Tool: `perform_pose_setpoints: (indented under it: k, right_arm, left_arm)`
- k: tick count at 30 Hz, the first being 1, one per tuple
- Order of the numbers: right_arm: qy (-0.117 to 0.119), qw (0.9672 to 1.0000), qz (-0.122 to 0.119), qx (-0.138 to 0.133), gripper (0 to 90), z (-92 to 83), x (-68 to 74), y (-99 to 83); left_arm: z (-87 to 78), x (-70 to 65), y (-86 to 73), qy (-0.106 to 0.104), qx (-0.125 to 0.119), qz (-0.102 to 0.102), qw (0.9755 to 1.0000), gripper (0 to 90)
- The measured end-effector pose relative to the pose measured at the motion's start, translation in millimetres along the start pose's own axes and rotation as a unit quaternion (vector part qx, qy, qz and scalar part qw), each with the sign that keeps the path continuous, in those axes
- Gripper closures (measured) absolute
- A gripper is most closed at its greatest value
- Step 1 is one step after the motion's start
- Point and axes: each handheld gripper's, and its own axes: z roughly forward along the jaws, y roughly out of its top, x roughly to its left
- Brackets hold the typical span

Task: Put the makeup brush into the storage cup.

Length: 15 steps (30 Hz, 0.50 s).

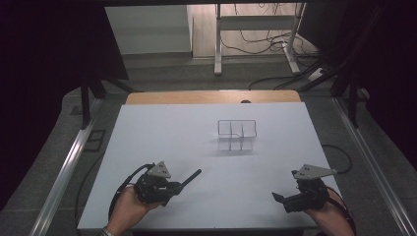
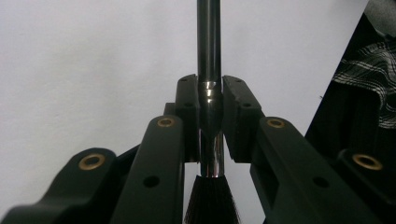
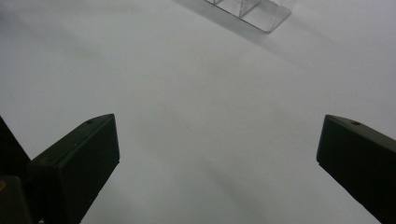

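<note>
Resting on the white table, towards the middle of its far edge: clear divided organiser. Sitting near the front-left corner: left gripper, clamping a black makeup brush, handle pointing up-right toward the organiser, bristles trailing behind the jaws. Idling at the front-right corner, jaws gaping, holding nothing: right gripper
</note>
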Motion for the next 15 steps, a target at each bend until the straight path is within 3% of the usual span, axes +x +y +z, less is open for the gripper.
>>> perform_pose_setpoints:
  k: [15]
  right_arm:
    - [0.017, 0.9991, -0.04, 0.002, 0.0, 10.7, 15.6, 12.4]
  left_arm:
    - [7.0, -8.1, 10.8, -0.011, 0.005, 0.029, 0.9995, 77.6]
